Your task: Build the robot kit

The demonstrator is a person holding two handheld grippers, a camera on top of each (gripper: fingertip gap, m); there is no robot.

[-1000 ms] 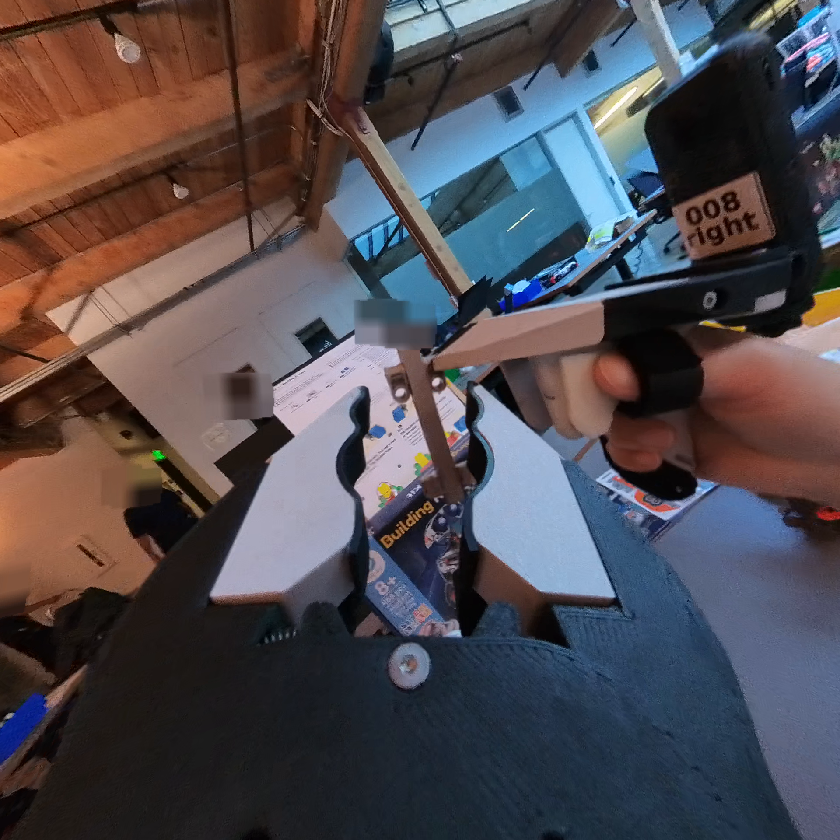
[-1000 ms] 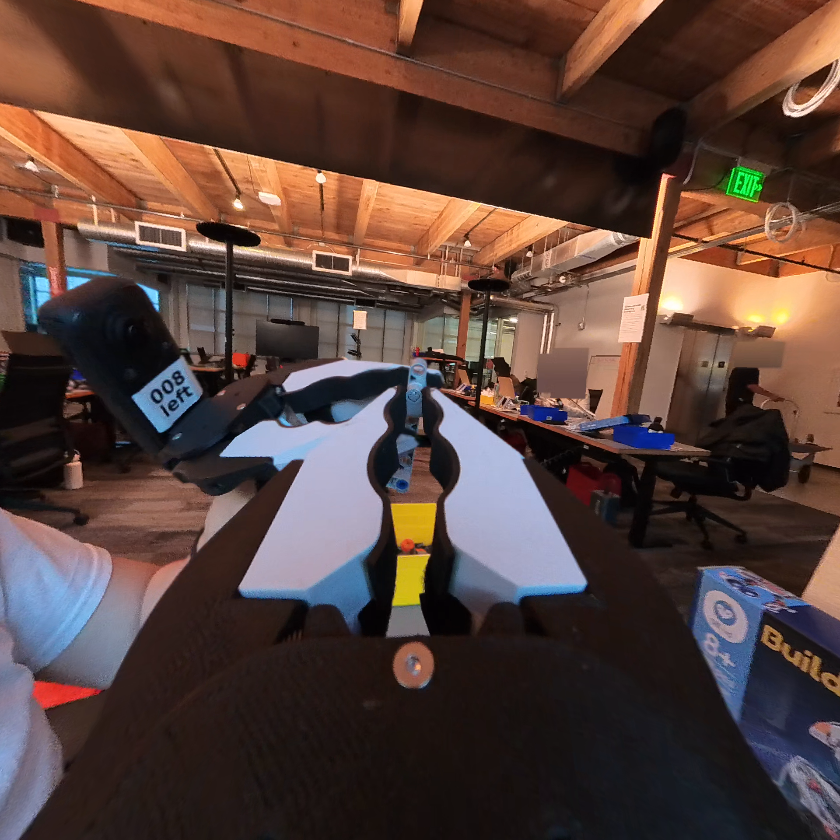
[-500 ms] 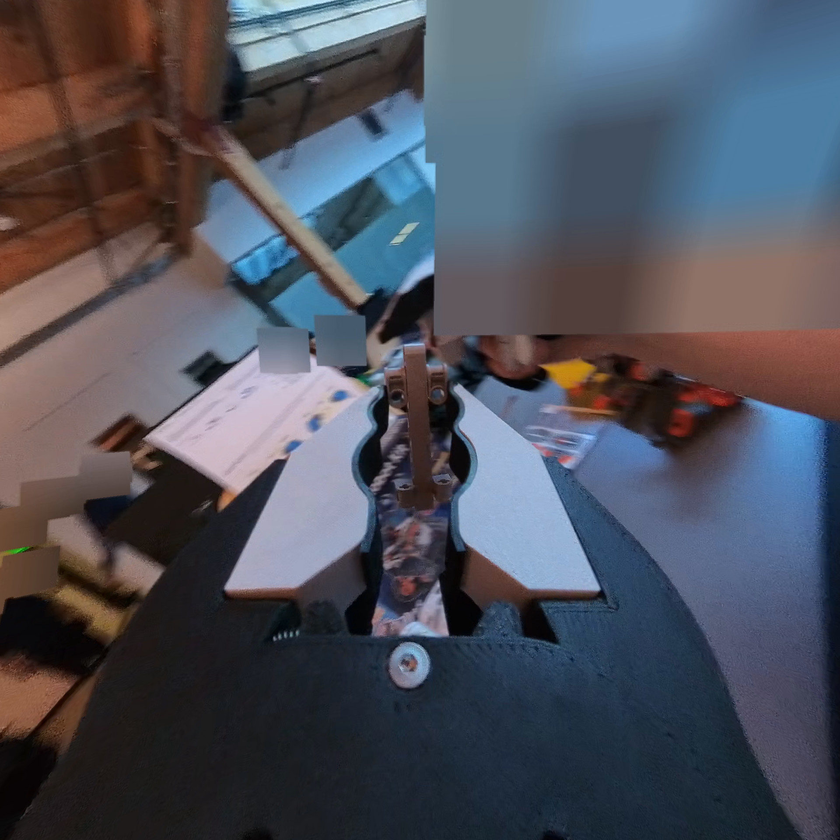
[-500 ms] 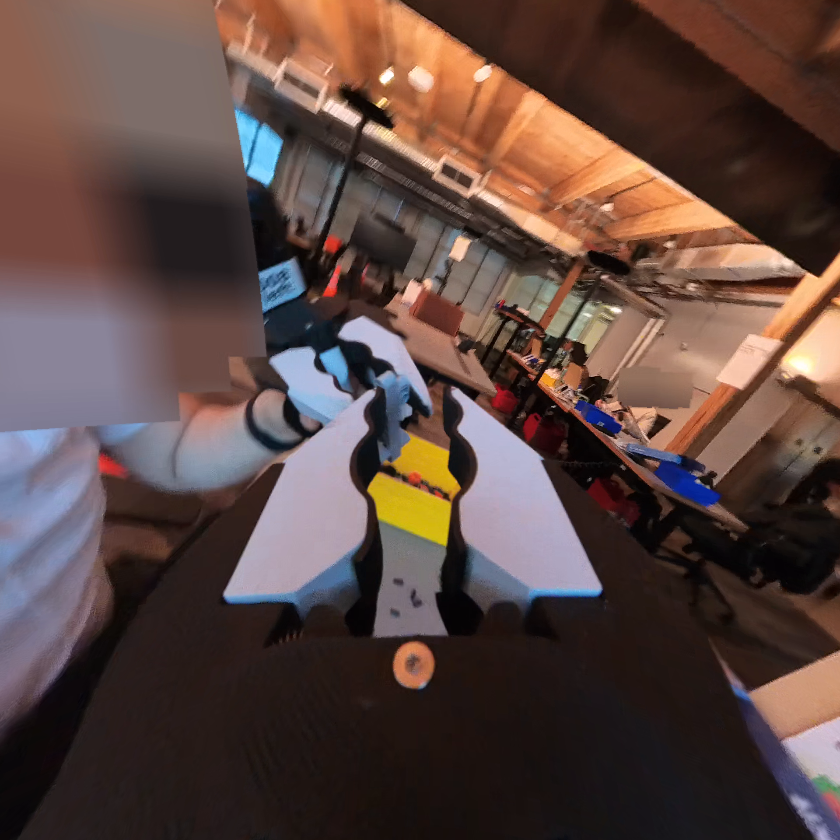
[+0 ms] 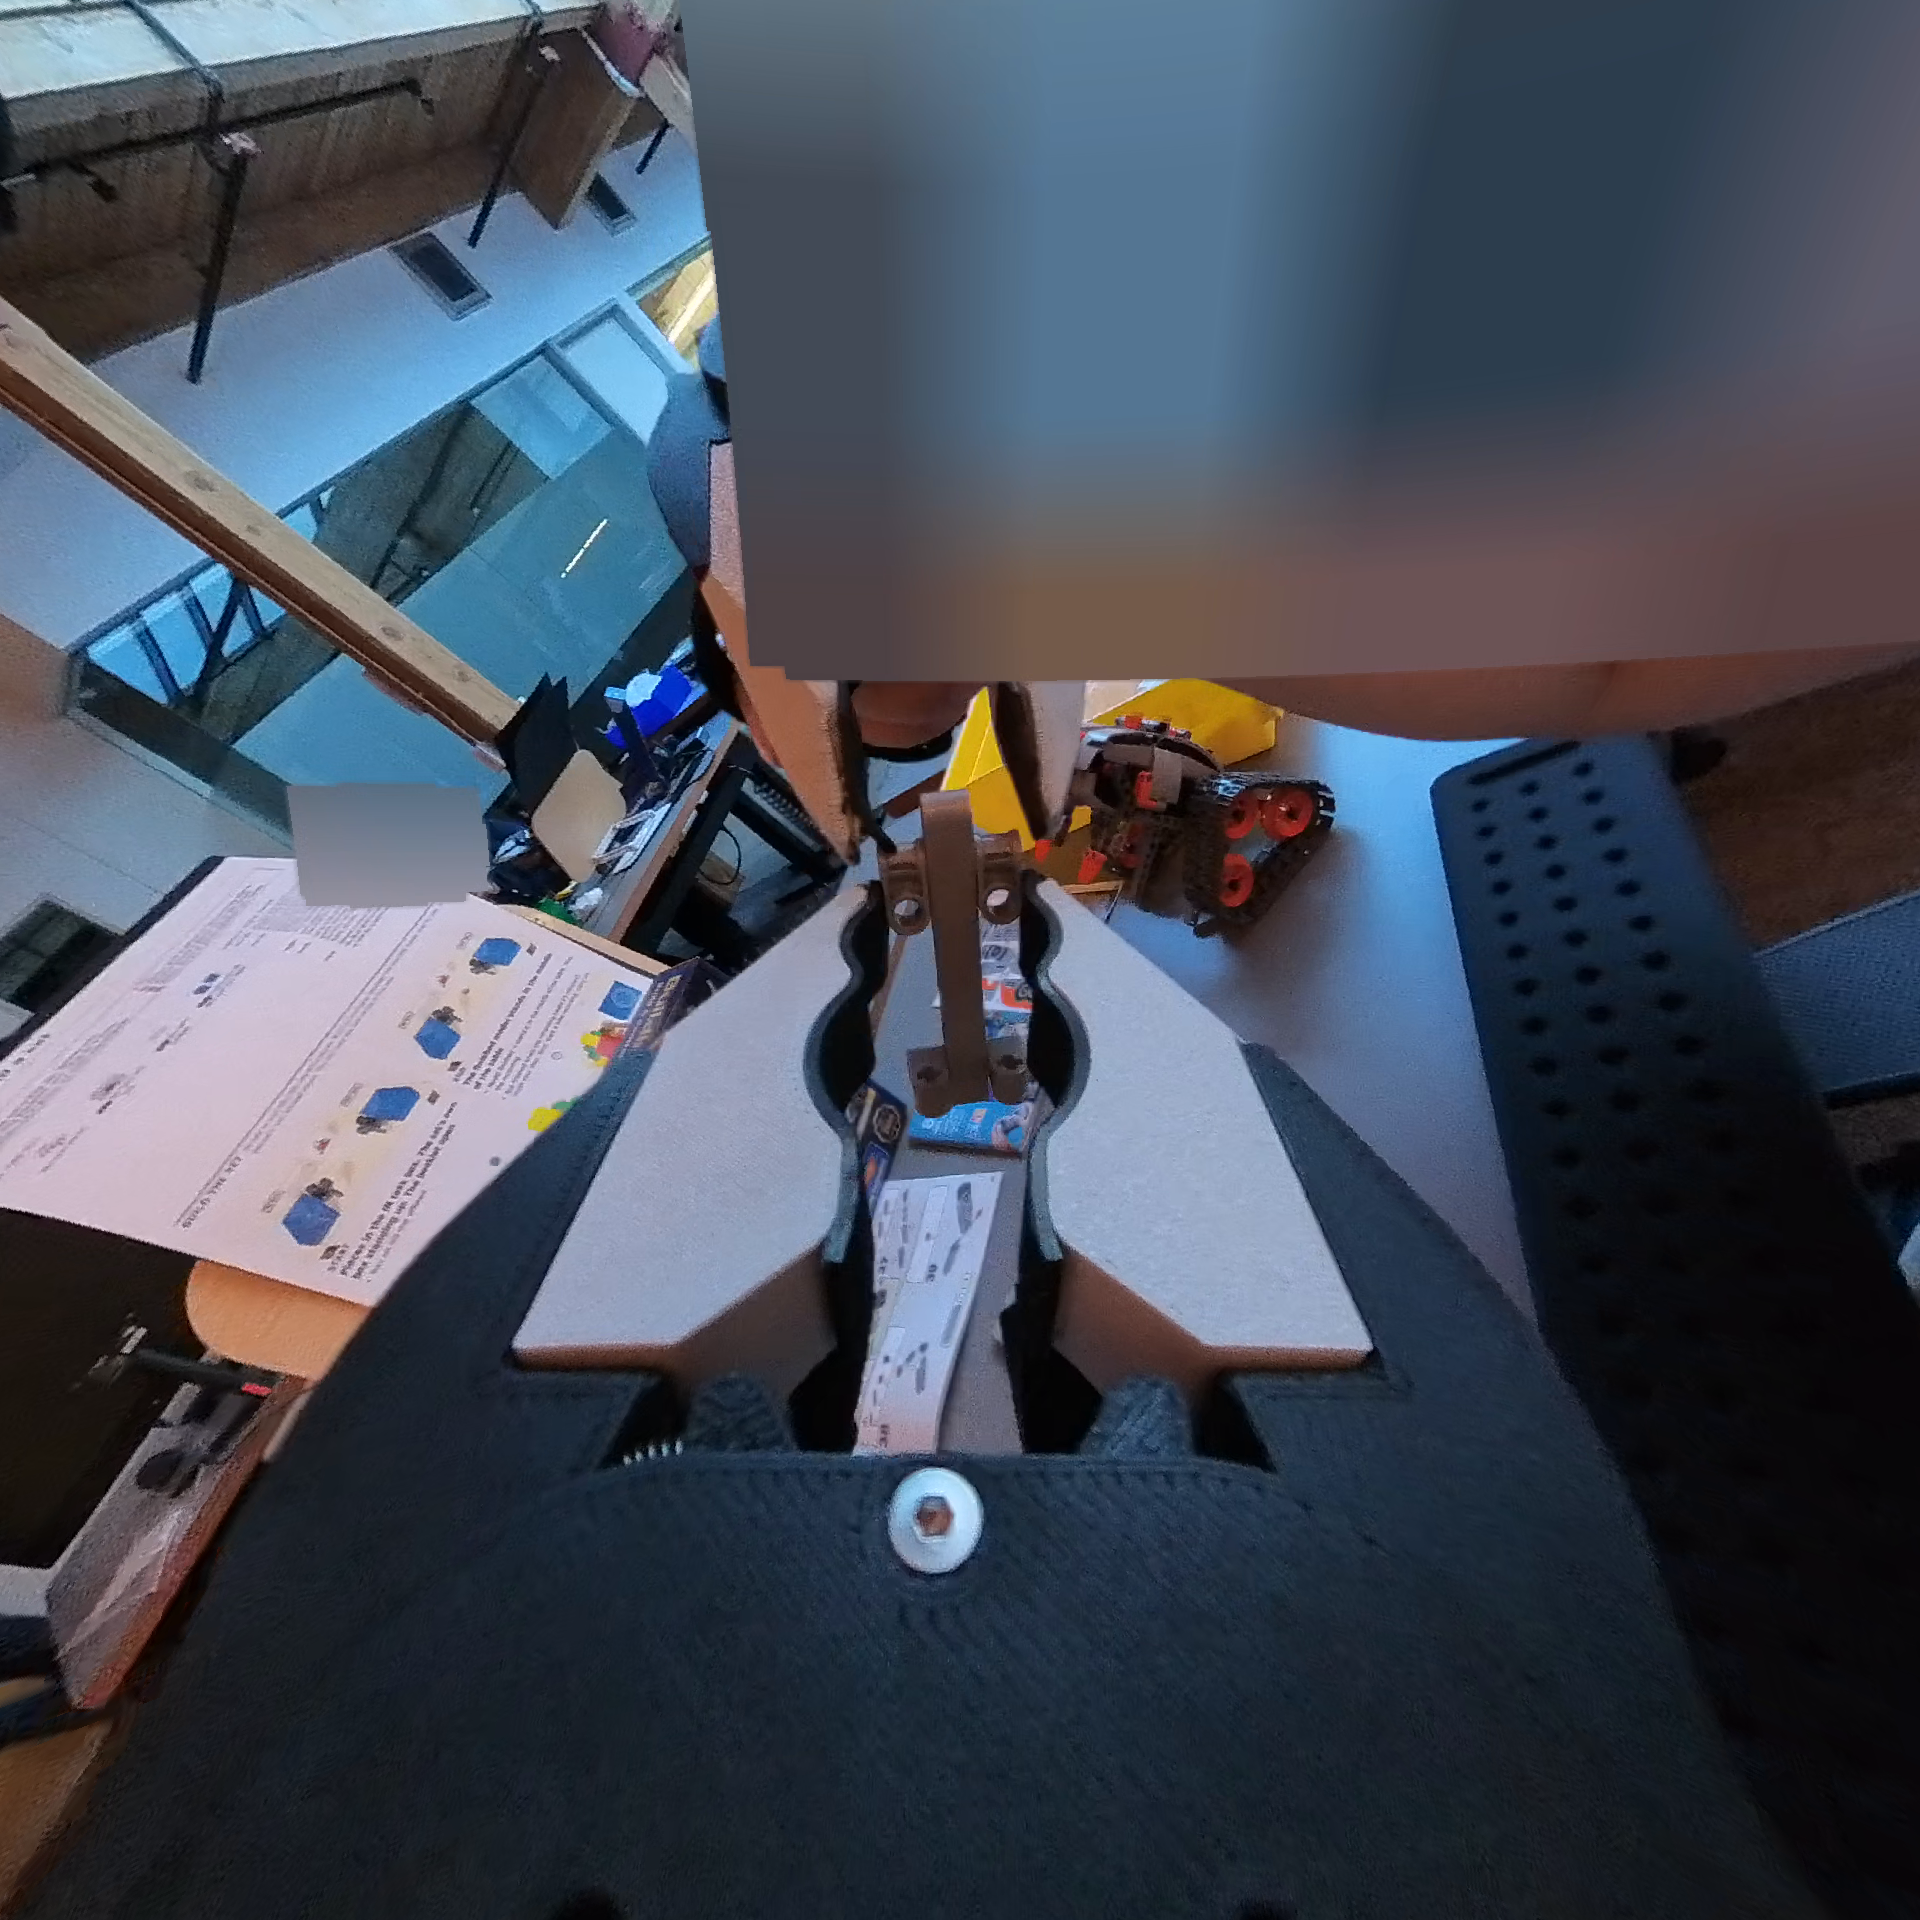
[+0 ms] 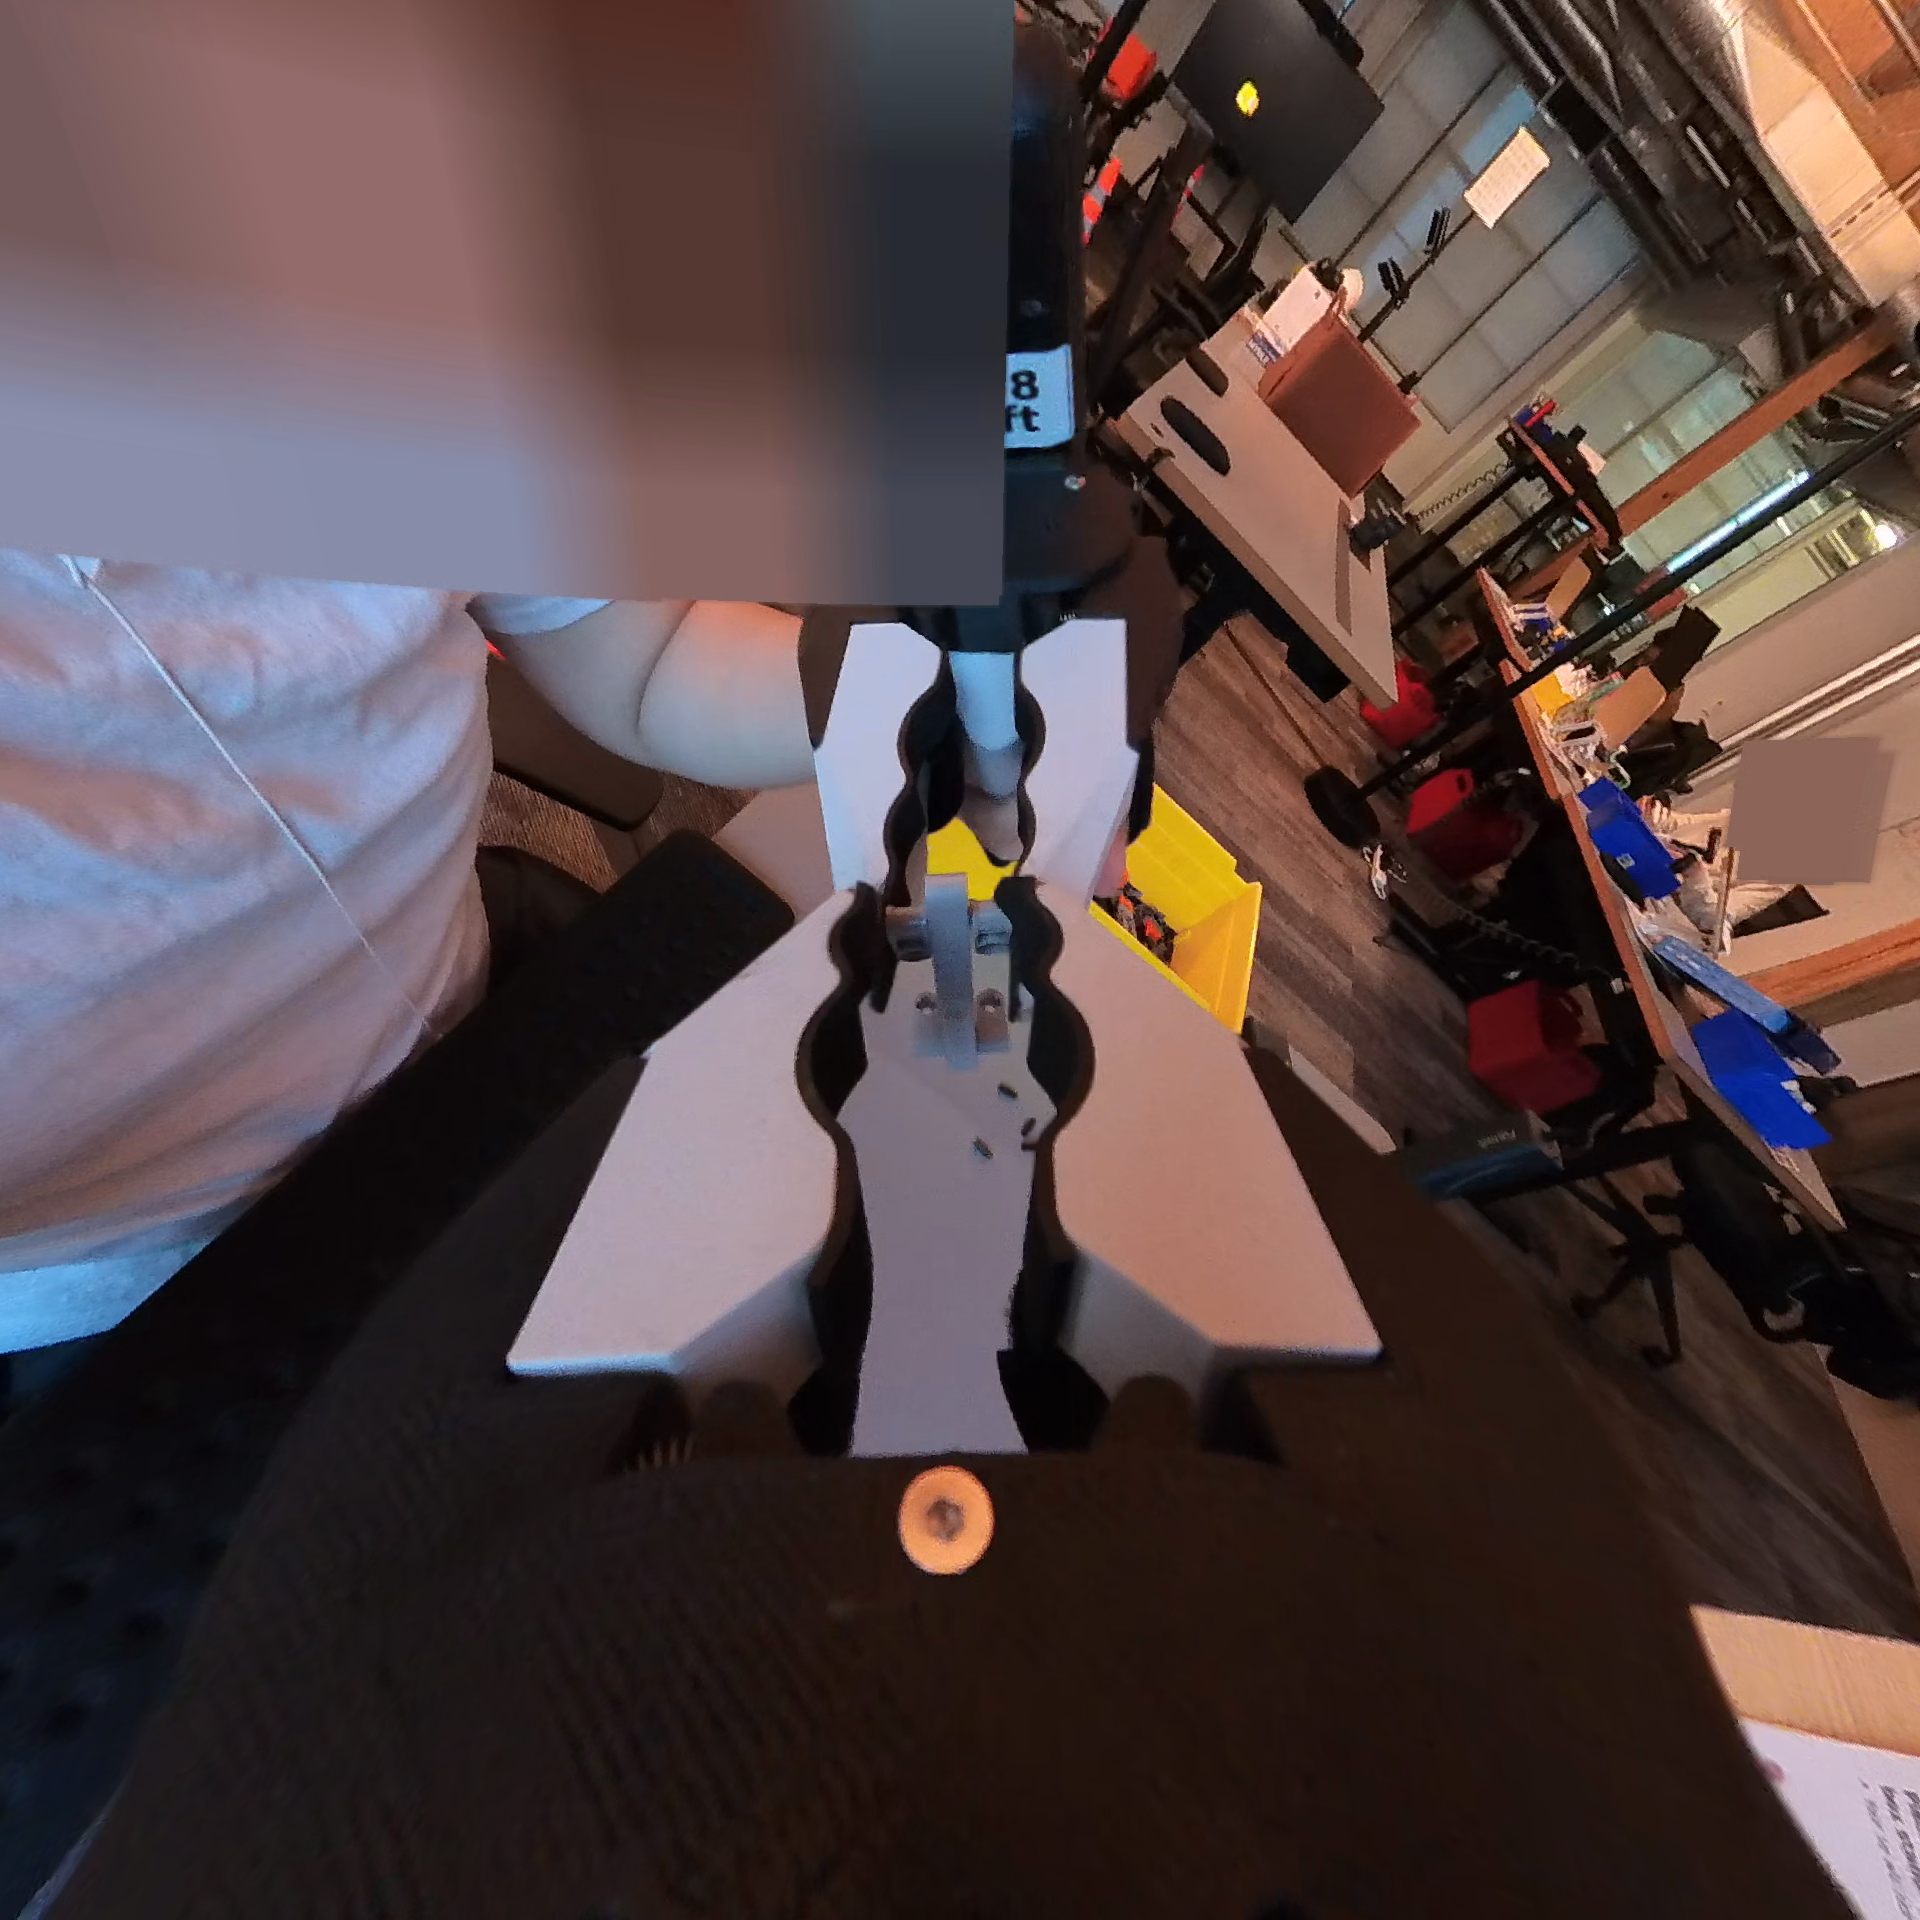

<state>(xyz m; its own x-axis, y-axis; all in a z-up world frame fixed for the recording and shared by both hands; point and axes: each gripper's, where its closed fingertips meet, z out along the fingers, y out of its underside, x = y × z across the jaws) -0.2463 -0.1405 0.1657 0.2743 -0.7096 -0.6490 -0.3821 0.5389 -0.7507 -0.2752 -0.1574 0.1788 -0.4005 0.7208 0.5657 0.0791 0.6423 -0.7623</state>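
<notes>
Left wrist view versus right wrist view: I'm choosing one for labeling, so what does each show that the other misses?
Only the left wrist view shows the tracked toy vehicle and the instruction sheet. Only the right wrist view shows the small black pins on the table and the rows of desks. Both show the gray beam piece, held between the left gripper and the right gripper, and the yellow bin.

We noted that each gripper had a black, ribbed printed body with one silver hex screw at its centre. The left gripper (image 5: 951, 904) and the right gripper (image 6: 951, 925) both carried pale grey wedge-shaped fingers (image 5: 717, 1174) lined with black wavy-edged pads. The left unit, seen from the right wrist view, bore a white label on its black housing. The person wore a white short-sleeved shirt (image 6: 208, 883).
</notes>
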